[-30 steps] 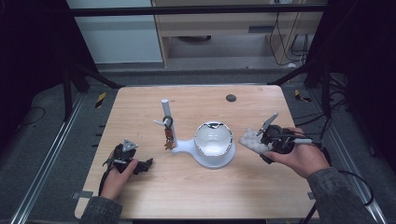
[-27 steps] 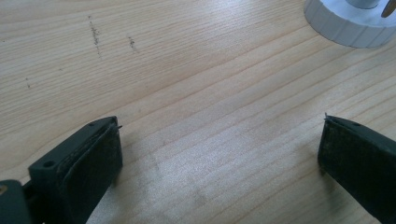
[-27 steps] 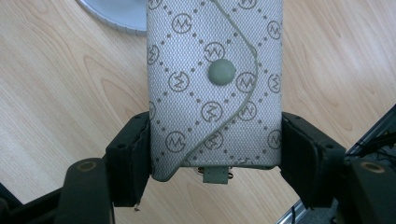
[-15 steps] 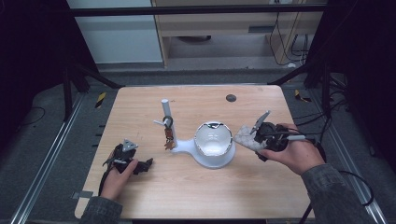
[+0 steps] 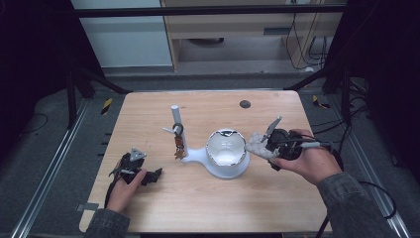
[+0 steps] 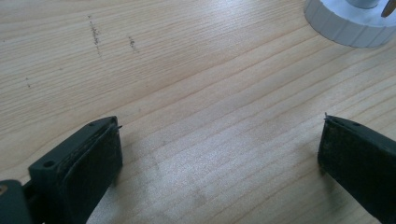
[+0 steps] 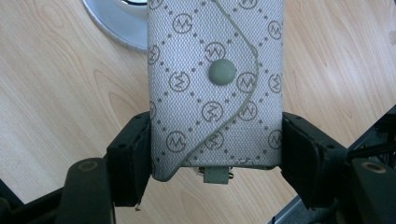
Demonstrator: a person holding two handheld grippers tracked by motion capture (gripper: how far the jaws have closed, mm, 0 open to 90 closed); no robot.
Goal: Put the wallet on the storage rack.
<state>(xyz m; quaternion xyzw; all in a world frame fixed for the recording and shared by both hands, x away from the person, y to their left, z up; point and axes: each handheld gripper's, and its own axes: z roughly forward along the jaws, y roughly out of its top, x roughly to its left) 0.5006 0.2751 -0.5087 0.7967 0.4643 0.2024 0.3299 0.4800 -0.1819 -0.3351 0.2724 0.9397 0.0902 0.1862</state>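
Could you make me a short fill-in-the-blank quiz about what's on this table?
1. The right gripper is shut on a grey ___ with a snap button.
2. The left gripper has its jaws ___ over bare wood.
3. The white stand has a round ___ on its base.

Missing words: pouch; open; bowl
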